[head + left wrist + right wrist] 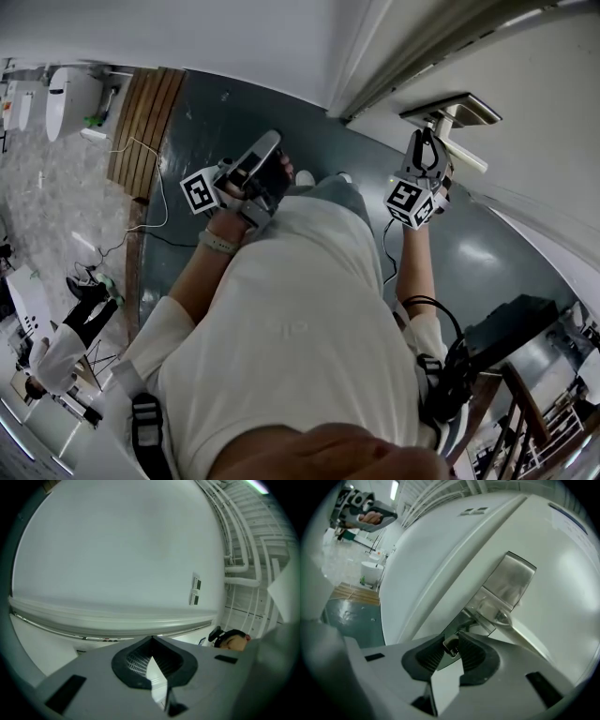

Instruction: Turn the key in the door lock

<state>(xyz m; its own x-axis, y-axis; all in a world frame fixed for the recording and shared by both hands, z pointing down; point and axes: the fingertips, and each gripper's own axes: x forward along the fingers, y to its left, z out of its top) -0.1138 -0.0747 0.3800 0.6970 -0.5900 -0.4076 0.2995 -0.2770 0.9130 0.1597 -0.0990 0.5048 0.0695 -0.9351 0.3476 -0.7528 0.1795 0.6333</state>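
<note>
A small metal key sticks out of the steel lock plate on the white door. My right gripper is shut on the key, one ribbed pad on each side of it. Above and to the right of the key, the door handle juts from the same plate. In the head view the right gripper is raised against the lock plate. My left gripper is held up away from the door, at the left. In its own view the left gripper is shut and holds nothing.
The door frame runs along the top right. Below is a dark green floor with wooden boards and a black box. Another person stands at the lower left. White pipes run up the wall.
</note>
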